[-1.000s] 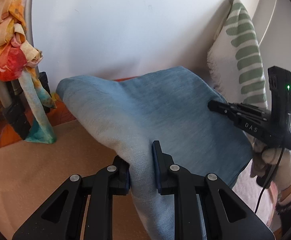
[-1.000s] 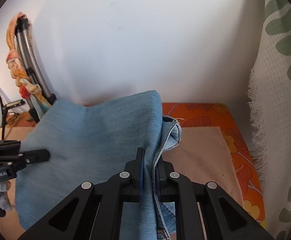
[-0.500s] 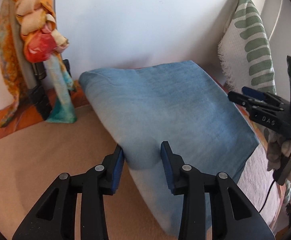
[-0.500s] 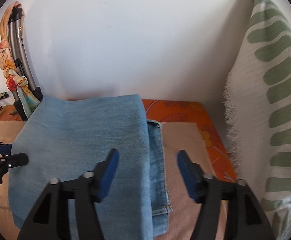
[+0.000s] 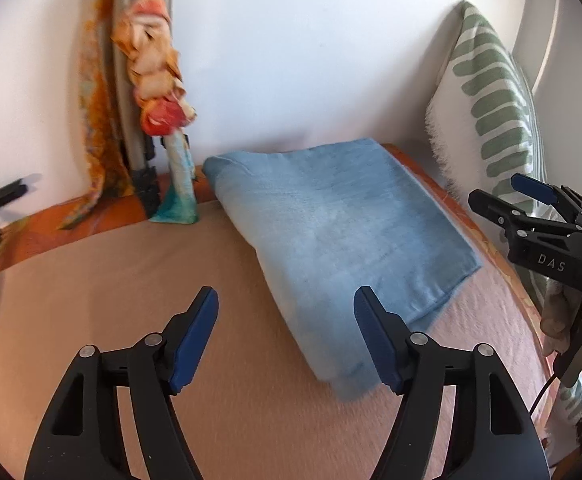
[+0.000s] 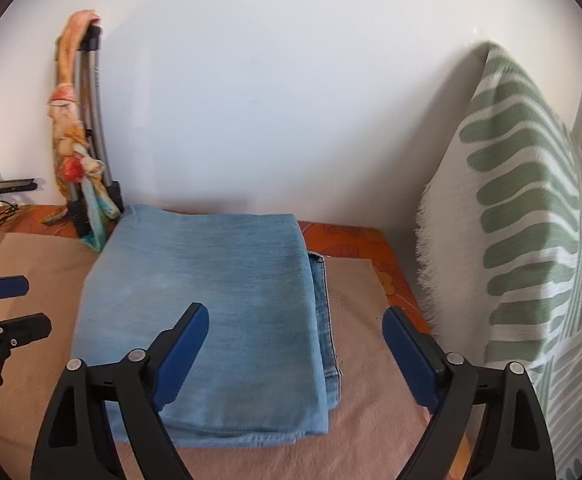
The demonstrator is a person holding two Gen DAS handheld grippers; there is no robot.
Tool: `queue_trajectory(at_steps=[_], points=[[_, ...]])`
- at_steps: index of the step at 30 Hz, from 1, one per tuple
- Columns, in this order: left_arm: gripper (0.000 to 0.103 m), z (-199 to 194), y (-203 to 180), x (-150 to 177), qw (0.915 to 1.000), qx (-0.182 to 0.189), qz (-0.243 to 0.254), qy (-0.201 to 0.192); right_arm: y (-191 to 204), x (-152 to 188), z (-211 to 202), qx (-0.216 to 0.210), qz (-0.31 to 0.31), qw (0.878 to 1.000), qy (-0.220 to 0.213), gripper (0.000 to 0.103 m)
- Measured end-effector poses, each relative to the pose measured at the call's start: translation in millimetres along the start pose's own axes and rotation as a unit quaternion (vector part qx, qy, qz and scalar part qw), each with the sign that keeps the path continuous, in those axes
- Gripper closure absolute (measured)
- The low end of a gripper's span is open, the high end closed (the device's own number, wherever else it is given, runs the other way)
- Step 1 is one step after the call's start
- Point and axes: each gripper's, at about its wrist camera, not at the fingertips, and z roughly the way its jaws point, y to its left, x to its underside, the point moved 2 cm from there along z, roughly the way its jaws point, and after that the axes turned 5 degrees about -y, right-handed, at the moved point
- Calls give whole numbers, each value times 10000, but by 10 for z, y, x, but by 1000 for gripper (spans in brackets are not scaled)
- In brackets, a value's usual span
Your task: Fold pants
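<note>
Letting go marks this step: the left hand-held gripper (image 5: 285, 322) and the right hand-held gripper (image 6: 295, 344) have both just been opening, and their blue pads now stand wide apart with nothing pinched between them. The pants (image 6: 211, 312) lie as a flat folded rectangle on the tan blanket (image 5: 111, 292) of the bed, near the wall (a denim layer peeks out along the right edge). Judging by this, the fold looks finished; next calls only for squaring that edge or withdrawing.

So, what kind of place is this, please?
Probably a bedroom or living room at home: folded pants lie on a soft beige blanket, beside a fringed leaf-print cushion against a white wall.
</note>
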Motion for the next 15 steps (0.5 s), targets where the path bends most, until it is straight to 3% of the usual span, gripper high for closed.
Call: queue_trajectory(at_steps=[7,10,15], points=[[30,-519,-104,136,9994,-62,115,-325,151,44,-508,-112,117,9997,-193,6],[22,-743,-125,205,9988,-57,10,-480,221,85,-700,-159,168,9994,-275,5],[22,-1110,-222,330,9974,-25,123,-711,321,176,-1011,-212,204,9989,-376,5]])
